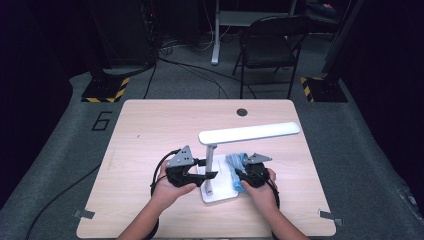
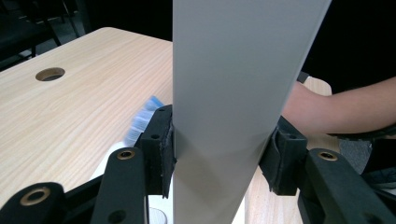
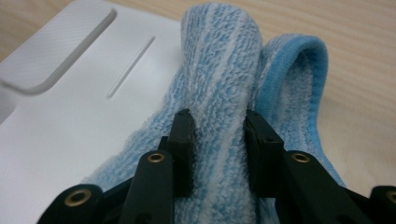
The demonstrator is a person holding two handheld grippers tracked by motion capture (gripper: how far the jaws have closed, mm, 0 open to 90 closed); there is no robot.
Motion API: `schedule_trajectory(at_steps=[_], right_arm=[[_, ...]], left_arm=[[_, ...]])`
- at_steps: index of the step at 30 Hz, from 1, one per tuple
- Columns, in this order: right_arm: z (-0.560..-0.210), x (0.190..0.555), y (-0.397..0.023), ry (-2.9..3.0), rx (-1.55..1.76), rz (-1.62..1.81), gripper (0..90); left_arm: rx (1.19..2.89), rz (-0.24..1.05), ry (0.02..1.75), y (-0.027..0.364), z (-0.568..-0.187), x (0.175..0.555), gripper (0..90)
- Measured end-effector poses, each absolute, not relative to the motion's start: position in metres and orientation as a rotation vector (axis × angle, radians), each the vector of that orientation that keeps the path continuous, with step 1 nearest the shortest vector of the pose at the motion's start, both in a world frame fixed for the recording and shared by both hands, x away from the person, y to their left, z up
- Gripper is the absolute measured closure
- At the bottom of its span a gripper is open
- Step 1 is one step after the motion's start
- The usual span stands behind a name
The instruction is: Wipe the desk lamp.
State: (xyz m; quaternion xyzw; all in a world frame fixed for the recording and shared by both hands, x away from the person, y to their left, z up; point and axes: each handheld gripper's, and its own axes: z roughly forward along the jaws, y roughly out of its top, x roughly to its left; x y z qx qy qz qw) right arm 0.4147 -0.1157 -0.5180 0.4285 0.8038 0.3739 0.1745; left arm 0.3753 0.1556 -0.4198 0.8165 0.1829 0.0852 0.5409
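On the lamp base, a blue cloth rests.
Left gripper clamps the lamp post; right gripper pinches the cloth, beside the post.

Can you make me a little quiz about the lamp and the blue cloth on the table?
1. True or false: the left hand-held gripper is clamped on the upright post of the white desk lamp.
2. What does the right hand-held gripper pinch? A) a sponge B) a blue striped towel C) a cable
3. Fill in: the towel lies partly on the lamp's flat white ____.

Key:
1. True; its pads press both sides of the post.
2. B; a fold of the towel sits between the jaws.
3. base; the rest of the towel lies on the wooden table.
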Motion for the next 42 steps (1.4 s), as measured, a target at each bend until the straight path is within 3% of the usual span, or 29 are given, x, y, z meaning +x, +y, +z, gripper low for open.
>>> schedule_trajectory(at_steps=[14, 42], right_arm=[[-0.514, 0.474, -0.093, 2.288, 1.222, 1.002, 65.8], [-0.515, 0.388, -0.136, 2.386, 1.166, 1.124, 66.9]], left_arm=[[1.938, 0.218, 0.435, 0.155, -0.421, 0.374, 52.0], [1.934, 0.221, 0.454, 0.154, -0.422, 0.373, 51.9]])
